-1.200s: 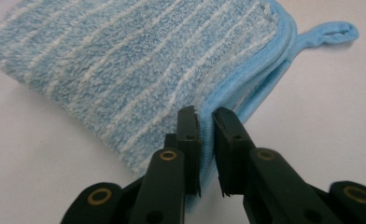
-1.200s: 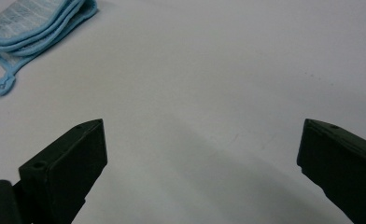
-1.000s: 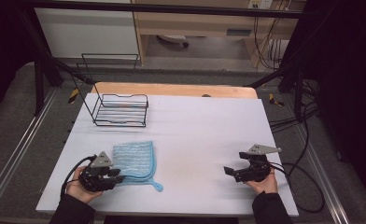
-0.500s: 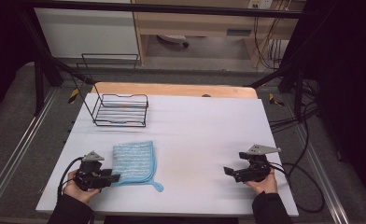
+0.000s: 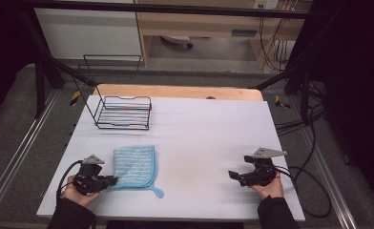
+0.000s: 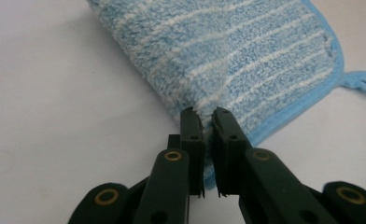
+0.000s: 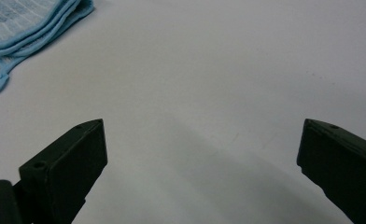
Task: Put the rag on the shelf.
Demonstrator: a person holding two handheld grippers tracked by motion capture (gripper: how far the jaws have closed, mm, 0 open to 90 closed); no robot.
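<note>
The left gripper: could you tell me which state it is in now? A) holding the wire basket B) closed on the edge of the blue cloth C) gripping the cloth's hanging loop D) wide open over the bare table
B: in the left gripper view, the left gripper has its jaws nearly together with the edge of the blue cloth pinched between them.

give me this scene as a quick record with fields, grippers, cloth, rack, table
left gripper: fingers nearly closed, pinching the near edge of the folded light-blue striped microfibre cloth
right gripper: fingers wide apart, holding nothing, low over bare table
cloth: lies folded on the table at the front left, with a small blue hanging loop at its near right corner
rack: black wire rack, nothing in it, at the back left of the table
table: white tabletop with a wooden strip along its far edge
</note>
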